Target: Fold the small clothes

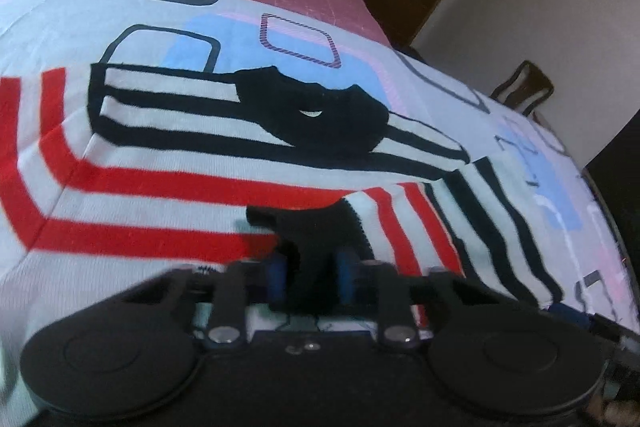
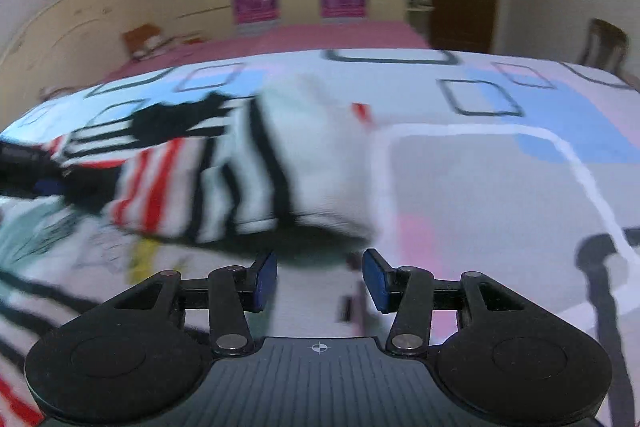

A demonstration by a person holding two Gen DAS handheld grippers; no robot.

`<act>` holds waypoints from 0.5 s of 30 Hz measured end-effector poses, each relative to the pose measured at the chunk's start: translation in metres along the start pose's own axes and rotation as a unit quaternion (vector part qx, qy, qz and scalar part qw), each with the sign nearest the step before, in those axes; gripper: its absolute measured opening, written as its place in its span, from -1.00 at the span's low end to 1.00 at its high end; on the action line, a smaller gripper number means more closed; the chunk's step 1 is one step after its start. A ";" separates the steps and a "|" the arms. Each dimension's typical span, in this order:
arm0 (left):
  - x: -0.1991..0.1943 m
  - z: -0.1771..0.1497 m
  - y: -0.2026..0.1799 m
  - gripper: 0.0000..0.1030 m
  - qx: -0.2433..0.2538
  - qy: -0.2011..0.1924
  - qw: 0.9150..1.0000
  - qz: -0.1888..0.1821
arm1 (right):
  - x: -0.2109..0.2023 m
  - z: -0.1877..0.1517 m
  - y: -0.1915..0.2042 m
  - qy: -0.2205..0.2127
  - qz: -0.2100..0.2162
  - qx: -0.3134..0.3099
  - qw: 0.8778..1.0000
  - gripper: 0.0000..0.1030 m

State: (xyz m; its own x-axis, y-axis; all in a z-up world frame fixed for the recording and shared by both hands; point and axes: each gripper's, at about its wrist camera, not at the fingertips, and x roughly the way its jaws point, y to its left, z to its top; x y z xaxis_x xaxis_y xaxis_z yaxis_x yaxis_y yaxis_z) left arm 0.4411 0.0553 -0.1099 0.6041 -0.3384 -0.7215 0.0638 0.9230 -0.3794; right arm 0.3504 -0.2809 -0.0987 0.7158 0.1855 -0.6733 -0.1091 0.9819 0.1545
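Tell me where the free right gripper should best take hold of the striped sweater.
Probably the sweater's near folded edge, just ahead of the open right gripper. Come in low from this side: the edge lifts off the bedsheet and casts a shadow. The left gripper already pinches the black cuff.

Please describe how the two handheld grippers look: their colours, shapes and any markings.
Both are matte black. The left gripper and the right gripper each have two round disc-shaped housings, flat link bars with silver pivot screws, and blue pads on the fingers. The right one shows a ribbed dark grey top plate with a small white crosshair mark. No cables are clearly visible.
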 end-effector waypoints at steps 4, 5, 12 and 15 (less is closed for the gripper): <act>-0.015 0.006 0.000 -0.87 0.008 -0.028 1.000 0.002 | 0.014 0.005 -0.012 0.010 -0.004 0.047 0.999 -0.66; -0.024 0.009 0.002 -0.88 0.004 -0.044 0.999 0.005 | 0.015 0.006 -0.012 0.009 -0.006 0.049 0.999 -0.68; -0.040 0.004 0.034 -0.88 0.001 -0.046 0.998 0.047 | 0.019 0.002 -0.009 0.007 -0.015 0.040 0.999 -0.72; -0.037 -0.004 0.031 -0.88 0.009 -0.048 0.997 0.060 | 0.021 0.002 -0.010 0.010 -0.014 0.039 0.999 -0.72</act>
State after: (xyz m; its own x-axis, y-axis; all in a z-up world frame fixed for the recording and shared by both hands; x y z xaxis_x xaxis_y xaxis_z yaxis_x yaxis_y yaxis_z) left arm 0.4177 0.0962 -0.0970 0.6809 -0.2073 -0.7024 0.0010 0.9594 -0.2821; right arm 0.3681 -0.2869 -0.1128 0.7033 0.1602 -0.6927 -0.0352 0.9809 0.1911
